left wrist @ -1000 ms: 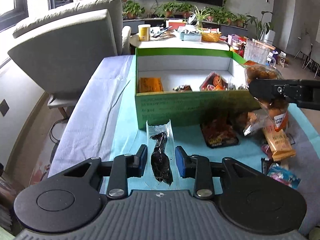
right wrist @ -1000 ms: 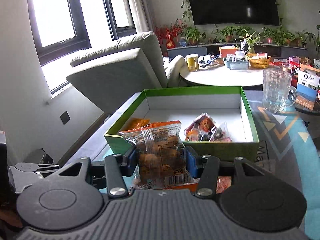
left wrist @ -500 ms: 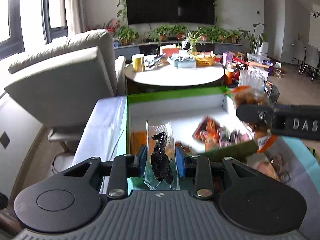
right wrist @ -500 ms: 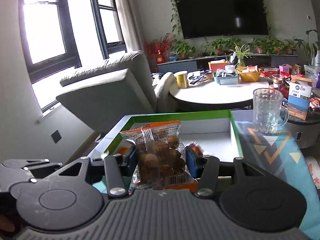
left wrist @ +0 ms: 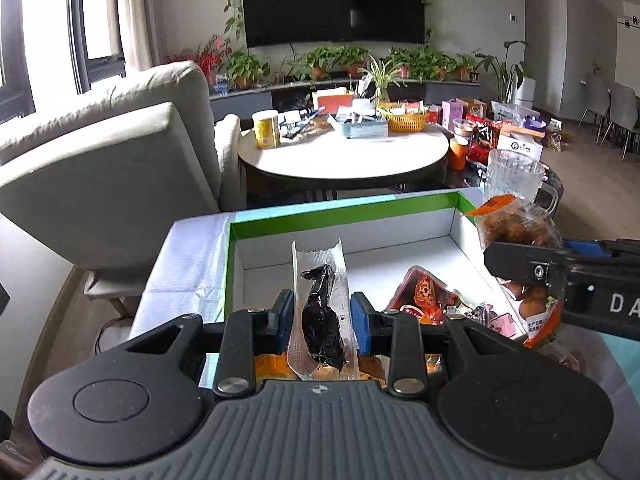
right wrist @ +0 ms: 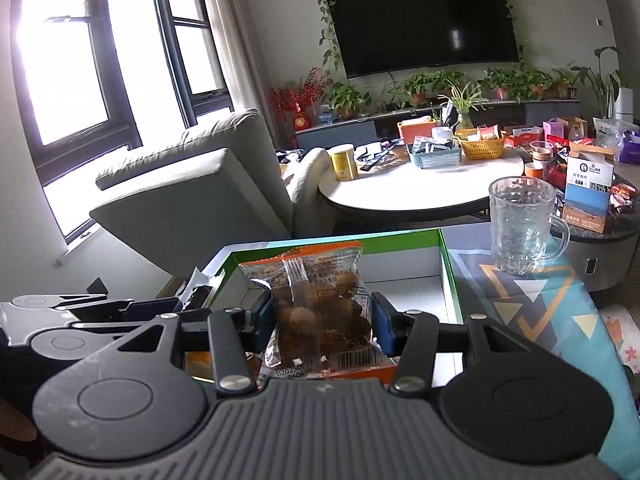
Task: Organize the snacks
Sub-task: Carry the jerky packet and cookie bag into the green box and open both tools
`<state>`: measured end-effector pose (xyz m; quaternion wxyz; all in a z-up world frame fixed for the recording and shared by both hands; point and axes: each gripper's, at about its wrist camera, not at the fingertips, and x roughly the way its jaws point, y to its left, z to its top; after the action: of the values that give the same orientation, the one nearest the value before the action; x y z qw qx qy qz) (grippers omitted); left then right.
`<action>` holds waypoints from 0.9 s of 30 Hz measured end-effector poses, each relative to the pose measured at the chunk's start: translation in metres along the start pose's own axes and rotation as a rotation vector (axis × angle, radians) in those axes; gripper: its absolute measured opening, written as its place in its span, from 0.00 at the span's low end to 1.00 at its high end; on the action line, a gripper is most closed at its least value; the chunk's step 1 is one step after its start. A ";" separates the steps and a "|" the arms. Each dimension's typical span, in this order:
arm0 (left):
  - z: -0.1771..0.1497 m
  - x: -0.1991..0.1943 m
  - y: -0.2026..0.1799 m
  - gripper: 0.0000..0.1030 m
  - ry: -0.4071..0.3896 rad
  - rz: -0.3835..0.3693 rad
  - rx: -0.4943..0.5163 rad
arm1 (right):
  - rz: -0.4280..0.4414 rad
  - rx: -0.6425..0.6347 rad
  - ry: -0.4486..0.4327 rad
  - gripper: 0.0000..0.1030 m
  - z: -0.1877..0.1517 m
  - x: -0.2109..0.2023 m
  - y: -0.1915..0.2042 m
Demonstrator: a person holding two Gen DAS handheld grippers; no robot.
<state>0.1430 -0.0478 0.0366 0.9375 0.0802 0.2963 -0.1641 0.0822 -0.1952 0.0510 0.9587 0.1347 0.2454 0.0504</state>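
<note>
Two claws carry snack packets over the green box, ready to lay them in.

The left claw is closed on a clear packet with a dark snack, above the near left part of the green box. The right claw grips the orange-edged bag of round brown snacks at the near right side. To do it well, each packet should go lower, into a bare white part of the floor, beside the red packet lying inside and not on it, before the claws let go. The glass mug stands beyond the far right corner, so the right hand should keep away from it.
</note>
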 end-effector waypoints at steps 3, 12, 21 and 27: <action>-0.002 0.010 -0.001 0.28 0.021 -0.005 -0.010 | -0.004 0.003 0.005 0.42 0.000 0.006 -0.002; -0.002 0.034 0.002 0.29 0.068 -0.018 -0.034 | -0.012 0.013 0.038 0.42 0.001 0.027 -0.007; -0.004 0.052 0.008 0.36 0.114 -0.024 -0.056 | -0.029 0.029 0.066 0.42 -0.001 0.042 -0.011; -0.006 0.048 0.011 0.37 0.107 -0.025 -0.070 | -0.034 0.032 0.080 0.42 -0.002 0.048 -0.010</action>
<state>0.1805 -0.0485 0.0046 0.9204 0.0525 0.3524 -0.1609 0.1234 -0.1965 0.0245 0.9465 0.1436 0.2867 0.0356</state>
